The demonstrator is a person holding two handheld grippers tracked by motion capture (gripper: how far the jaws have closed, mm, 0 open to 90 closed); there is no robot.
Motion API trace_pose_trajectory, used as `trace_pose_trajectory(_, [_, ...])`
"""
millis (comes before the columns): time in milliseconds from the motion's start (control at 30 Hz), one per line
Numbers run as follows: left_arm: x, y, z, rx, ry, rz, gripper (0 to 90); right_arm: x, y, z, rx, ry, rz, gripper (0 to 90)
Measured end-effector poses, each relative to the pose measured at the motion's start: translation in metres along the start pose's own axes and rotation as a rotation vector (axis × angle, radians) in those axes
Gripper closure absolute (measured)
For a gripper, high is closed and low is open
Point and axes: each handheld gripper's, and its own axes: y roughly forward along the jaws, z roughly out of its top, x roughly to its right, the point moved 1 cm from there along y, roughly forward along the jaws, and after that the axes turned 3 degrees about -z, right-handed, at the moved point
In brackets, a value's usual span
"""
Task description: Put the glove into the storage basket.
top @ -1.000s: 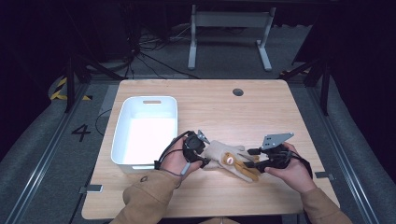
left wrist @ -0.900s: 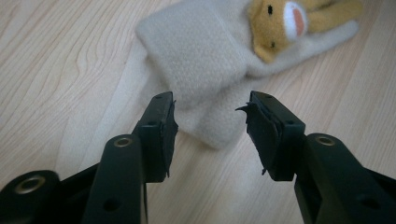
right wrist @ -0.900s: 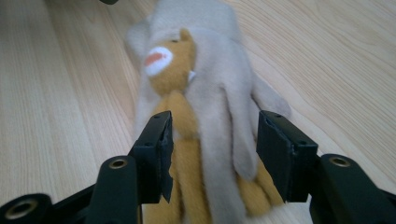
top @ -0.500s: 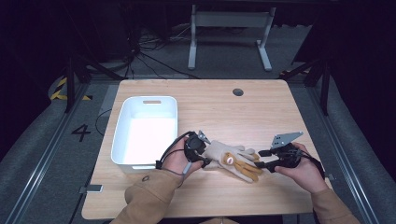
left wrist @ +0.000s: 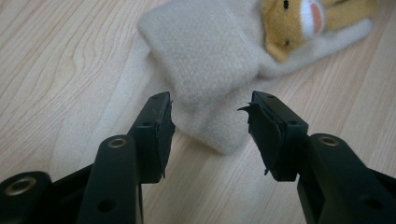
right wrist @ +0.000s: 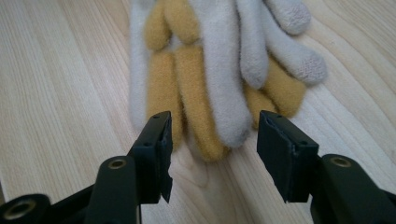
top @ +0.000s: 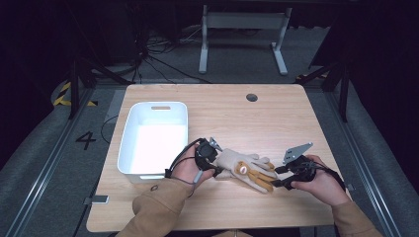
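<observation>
**Two claws at either end of a pair of gloves**

While the pair of gloves (top: 245, 170) lies flat on the wooden worktop (top: 276, 118), a claw waits at each end of it. The gloves are the landmark here: one cream glove and one with mustard-yellow fingers and a small bear face, stacked together just beside the near right corner of the white tub (top: 129, 148).

The left claw (left wrist: 211, 122) sits at the cuff end of the gloves, on the side towards the tub. Its jaws are spread, and in the left gripper view the cream cuff (left wrist: 205, 56) reaches into the gap between them without either pad pressing on it. These jaws have just been opening a little.

The right claw (right wrist: 212, 140) sits at the fingertip end of the gloves, on the side away from the tub. Its jaws are also spread, having just opened slightly; the yellow and cream glove fingers (right wrist: 201, 98) point into the gap, and the pads stand clear of them on either side.

Both hands rest low over the worktop near its front edge.
</observation>
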Motion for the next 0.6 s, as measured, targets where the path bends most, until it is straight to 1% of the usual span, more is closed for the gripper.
trace_pose_trajectory(100, [0.0,0.001,0.0,-0.01,0.01,0.0,50.3,-0.001,0.002,0.0,-0.004,-0.012,-0.008,47.3])
trace_pose_trajectory(133, [0.0,0.001,0.0,-0.013,0.007,-0.003,49.6,-0.002,0.005,0.001,-0.007,-0.02,-0.02,50.8])
trace_pose_trajectory(167, [0.0,0.002,0.0,-0.005,-0.005,-0.008,48.6,-0.002,0.005,0.001,-0.01,-0.035,-0.029,52.9])
trace_pose_trajectory(233, [0.001,0.002,0.001,0.0,-0.009,-0.012,47.7,-0.003,0.007,0.002,-0.02,-0.059,-0.039,60.6])
trace_pose_trajectory(267, [0.001,0.003,0.001,-0.001,-0.009,-0.008,47.7,-0.003,0.007,0.002,-0.02,-0.059,-0.039,60.6])
trace_pose_trajectory(300, [0.001,0.003,0.001,-0.003,-0.01,-0.009,47.5,-0.003,0.008,0.002,-0.028,-0.068,-0.047,63.1])
trace_pose_trajectory(333, [0.001,0.003,0.001,-0.003,-0.01,-0.014,47.2,-0.005,0.01,0.002,-0.04,-0.082,-0.053,69.8])
trace_pose_trajectory(367, [0.001,0.003,0.001,-0.003,-0.01,-0.014,47.1,-0.005,0.01,0.002,-0.04,-0.082,-0.053,69.8])
trace_pose_trajectory(400, [0.0,0.004,0.001,-0.003,-0.011,-0.015,47.1,-0.006,0.009,0.003,-0.043,-0.098,-0.069,78.7])
trace_pose_trajectory(433, [0.0,0.004,0.001,-0.003,-0.011,-0.015,47.1,-0.006,0.009,0.003,-0.043,-0.098,-0.069,78.7])
trace_pose_trajectory(467, [0.0,0.005,0.001,0.006,-0.019,-0.015,47.1,-0.006,0.007,0.004,-0.045,-0.106,-0.087,83.7])
trace_pose_trajectory(500, [0.0,0.005,0.002,0.019,-0.031,-0.021,47.1,-0.006,0.007,0.004,-0.045,-0.106,-0.087,83.7])
trace_pose_trajectory(533, [-0.001,0.005,0.003,0.025,-0.038,-0.027,48.0,-0.006,0.006,0.004,-0.043,-0.113,-0.099,84.9])
trace_pose_trajectory(567, [-0.001,0.006,0.003,0.025,-0.051,-0.03,48.0,-0.006,0.006,0.004,-0.043,-0.113,-0.099,84.9])
trace_pose_trajectory(600, [-0.001,0.008,0.003,0.024,-0.055,-0.03,48.6,-0.006,0.006,0.004,-0.046,-0.113,-0.1,85.0])
